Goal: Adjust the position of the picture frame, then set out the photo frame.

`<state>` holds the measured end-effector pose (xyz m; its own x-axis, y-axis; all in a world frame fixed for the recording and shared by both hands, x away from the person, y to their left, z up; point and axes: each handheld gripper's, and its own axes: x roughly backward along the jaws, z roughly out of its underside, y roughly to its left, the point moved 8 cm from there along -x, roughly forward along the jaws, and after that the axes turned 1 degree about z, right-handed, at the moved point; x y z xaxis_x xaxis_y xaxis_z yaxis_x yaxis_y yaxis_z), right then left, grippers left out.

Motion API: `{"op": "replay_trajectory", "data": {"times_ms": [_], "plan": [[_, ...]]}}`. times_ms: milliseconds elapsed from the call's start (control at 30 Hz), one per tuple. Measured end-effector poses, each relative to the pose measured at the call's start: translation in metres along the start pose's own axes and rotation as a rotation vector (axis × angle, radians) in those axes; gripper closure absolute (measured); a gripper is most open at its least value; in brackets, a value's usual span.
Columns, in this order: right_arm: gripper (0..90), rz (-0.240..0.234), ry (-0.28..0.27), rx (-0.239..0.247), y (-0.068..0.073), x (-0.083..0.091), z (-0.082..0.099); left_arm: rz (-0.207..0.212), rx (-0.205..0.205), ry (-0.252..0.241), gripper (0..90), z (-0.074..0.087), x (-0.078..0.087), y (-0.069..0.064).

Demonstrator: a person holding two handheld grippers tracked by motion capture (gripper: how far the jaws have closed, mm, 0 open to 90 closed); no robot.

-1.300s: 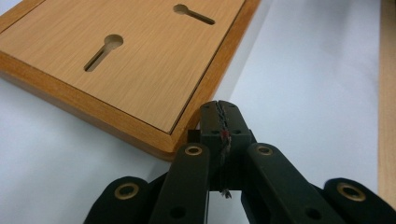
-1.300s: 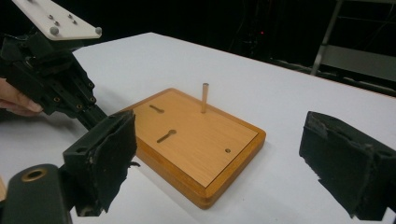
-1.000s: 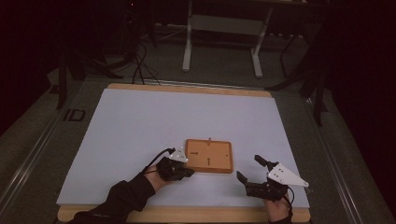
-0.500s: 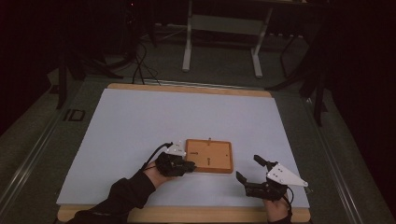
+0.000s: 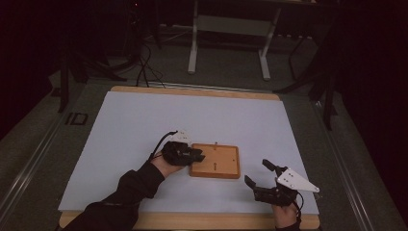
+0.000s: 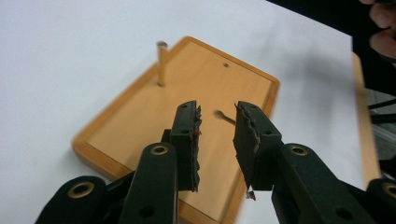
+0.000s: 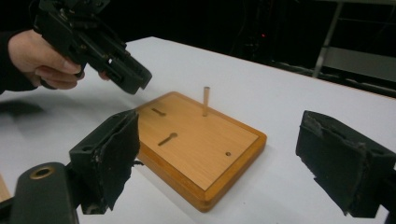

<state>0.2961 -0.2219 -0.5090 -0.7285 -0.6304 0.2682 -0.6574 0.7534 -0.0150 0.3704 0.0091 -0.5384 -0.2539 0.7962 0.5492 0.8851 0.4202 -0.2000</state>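
A flat wooden board [image 5: 215, 161] lies on the white sheet, with one thin peg [image 5: 216, 143] standing upright at its far edge. In the left gripper view the peg [image 6: 161, 63] rises near the board's [image 6: 187, 84] rim, and dark slots mark its face. My left gripper [image 5: 198, 156] hovers over the board's left edge; its jaws [image 6: 217, 109] have just been opening and stand a little apart with nothing between them. My right gripper [image 5: 256, 171] rests near the board's front right corner, jaws [image 7: 219, 126] wide open and empty, facing the board [image 7: 201, 140].
The white sheet [image 5: 192, 115] covers most of the table, with a wooden edge [image 5: 192, 221] along the front. Beyond the far edge, a white stand's legs [image 5: 192, 53] and cables [image 5: 144, 67] sit on the dark floor.
My left gripper has lifted and shifted toward the far side along the board's left edge, and its jaws have parted. The right gripper has kept still.
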Motion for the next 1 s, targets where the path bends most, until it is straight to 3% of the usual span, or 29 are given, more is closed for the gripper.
{"op": "replay_trajectory", "data": {"times_ms": [400, 567, 867, 1000], "plan": [[12.9, -0.013, 0.009, -0.009, 0.001, -0.002, 0.002, -0.028, -0.005, 0.010, 67.1, -0.012, -0.021, 0.021], [12.8, -0.013, 0.004, -0.006, 0.001, -0.001, 0.001, -0.016, 0.000, 0.012, 61.9, -0.014, -0.025, 0.023], [10.7, -0.037, 0.004, -0.005, 0.006, -0.004, 0.001, -0.027, -0.030, 0.016, 58.9, -0.025, -0.035, 0.031], [10.8, -0.054, -0.004, 0.019, 0.011, -0.004, -0.001, -0.035, -0.039, 0.021, 59.0, -0.028, -0.041, 0.034]]}}
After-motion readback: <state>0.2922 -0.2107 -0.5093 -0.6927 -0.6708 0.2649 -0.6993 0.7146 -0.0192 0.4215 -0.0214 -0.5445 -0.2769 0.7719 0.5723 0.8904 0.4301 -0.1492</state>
